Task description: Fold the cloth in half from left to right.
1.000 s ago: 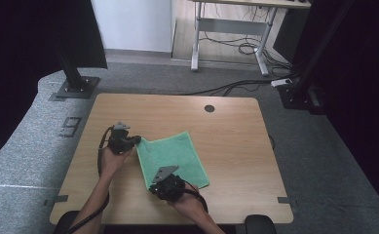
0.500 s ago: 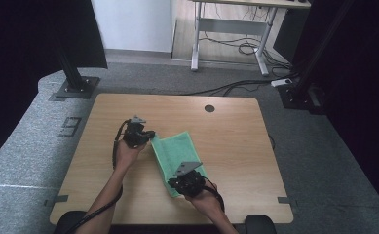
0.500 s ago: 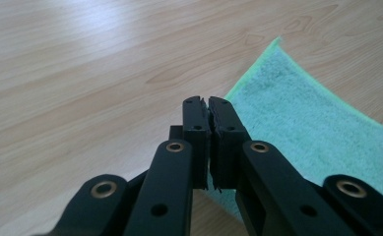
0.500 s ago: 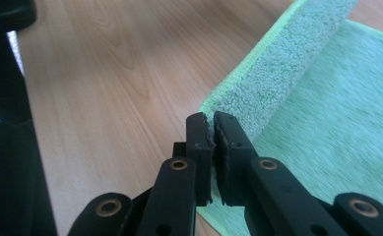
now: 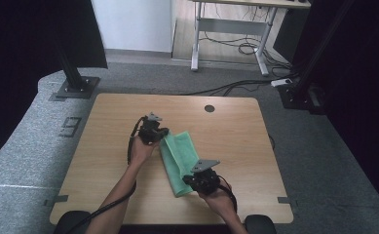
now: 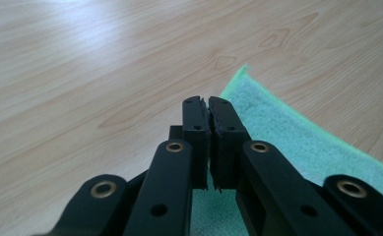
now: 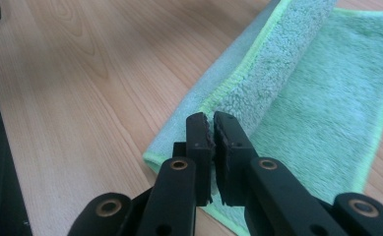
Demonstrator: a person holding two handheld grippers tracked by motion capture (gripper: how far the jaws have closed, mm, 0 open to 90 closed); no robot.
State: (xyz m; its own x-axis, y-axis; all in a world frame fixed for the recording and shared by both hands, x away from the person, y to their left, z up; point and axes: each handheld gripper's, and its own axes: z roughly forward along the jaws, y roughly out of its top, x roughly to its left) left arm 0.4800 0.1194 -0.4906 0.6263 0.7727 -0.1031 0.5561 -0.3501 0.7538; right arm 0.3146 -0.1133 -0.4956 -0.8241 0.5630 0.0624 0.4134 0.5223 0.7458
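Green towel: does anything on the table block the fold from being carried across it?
Nothing visible does. The green towel lies alone on the table, both tools, left and right, shut on its lifted edge.

Bare bench [image 5: 109,146] ahead of and beside the left claw [image 5: 159,135], free to pass. Between the claws lies the cloth [image 5: 180,156], low, one edge curled up into a fold just ahead of the right claw [image 5: 191,179]. Beyond the right claw's outer side, open wood out to the bench edge. Far from both claws, a cable hole [image 5: 209,108] flush with the top.
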